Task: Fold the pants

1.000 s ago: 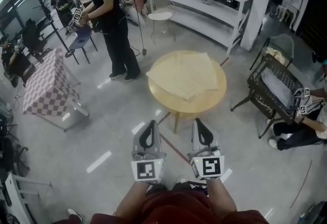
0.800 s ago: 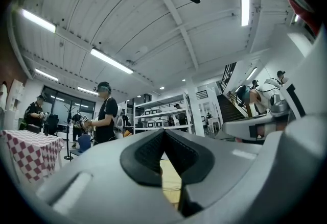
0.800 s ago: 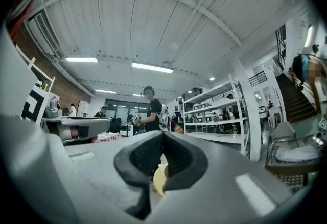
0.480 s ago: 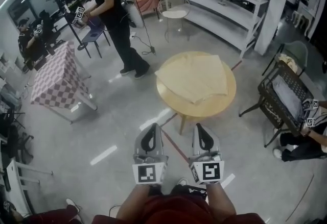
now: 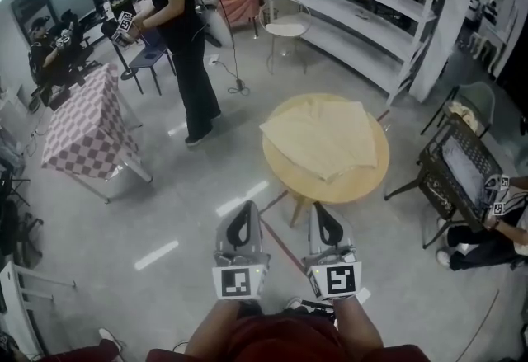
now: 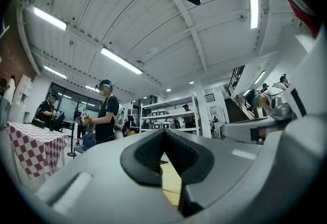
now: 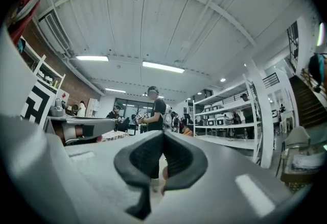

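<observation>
On the table, pants show clearly only in head view; left gripper, right gripper closed empty.

Pants recorded as pale cream; table light wood. Far-left cloth checked red and white. Left gripper and right gripper: grey, black pads, black-and-white square markers.

We see even, bright light from ceiling strip lights, streaks of glare on the floor, strong fisheye bending at edges, dark corners in both gripper views.
</observation>
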Tool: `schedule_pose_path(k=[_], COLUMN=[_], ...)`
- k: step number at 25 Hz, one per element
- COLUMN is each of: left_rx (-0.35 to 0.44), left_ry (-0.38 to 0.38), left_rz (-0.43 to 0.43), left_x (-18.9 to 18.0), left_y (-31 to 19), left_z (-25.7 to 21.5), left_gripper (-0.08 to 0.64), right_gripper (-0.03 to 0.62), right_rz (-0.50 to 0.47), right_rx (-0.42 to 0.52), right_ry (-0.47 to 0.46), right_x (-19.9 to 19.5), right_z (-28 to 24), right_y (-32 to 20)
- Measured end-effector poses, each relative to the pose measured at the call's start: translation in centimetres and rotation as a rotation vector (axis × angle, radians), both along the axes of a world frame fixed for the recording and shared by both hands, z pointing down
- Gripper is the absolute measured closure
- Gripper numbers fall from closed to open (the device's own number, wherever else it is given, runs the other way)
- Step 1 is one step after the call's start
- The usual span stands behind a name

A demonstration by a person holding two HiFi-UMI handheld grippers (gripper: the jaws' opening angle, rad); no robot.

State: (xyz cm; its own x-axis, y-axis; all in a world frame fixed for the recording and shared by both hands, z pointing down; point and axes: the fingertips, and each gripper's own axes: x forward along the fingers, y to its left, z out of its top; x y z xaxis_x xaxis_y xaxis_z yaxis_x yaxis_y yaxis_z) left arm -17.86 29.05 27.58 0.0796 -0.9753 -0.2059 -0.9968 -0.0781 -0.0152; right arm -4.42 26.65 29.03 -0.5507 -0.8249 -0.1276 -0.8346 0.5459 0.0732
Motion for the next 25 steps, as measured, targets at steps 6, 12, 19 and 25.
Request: schedule_pose_path(k=[6,12,19,25], left_rx=[0.028,0.04,0.035,0.038], left_ry=[0.018,0.035,0.052,0.062], left_rz=[0.007,0.036,0.081,0.123], left_x=[-6.4,-12.3,-18.2,-20.6], left_y=[-2.3,-4.5,-7.0,-9.1], left_z=[-0.7,-1.0,-1.1,-0.6], left_gripper=[0.554,0.554,0.554,0.554], right_gripper=[0.592,0.592,0.592,0.592], right_rz=[0.003,0.041,0.075,0.081], right_rx=[0.001,-0.011,-0.013,-0.023], right_ry=[0.102,0.088,0.038,0.064], right_x=[-6.4,-12.3,-18.2,-21.4], right_z=[0.4,0.0,-0.9,-0.3], right_y=[-1.9,-3.9,-6.1,-7.1])
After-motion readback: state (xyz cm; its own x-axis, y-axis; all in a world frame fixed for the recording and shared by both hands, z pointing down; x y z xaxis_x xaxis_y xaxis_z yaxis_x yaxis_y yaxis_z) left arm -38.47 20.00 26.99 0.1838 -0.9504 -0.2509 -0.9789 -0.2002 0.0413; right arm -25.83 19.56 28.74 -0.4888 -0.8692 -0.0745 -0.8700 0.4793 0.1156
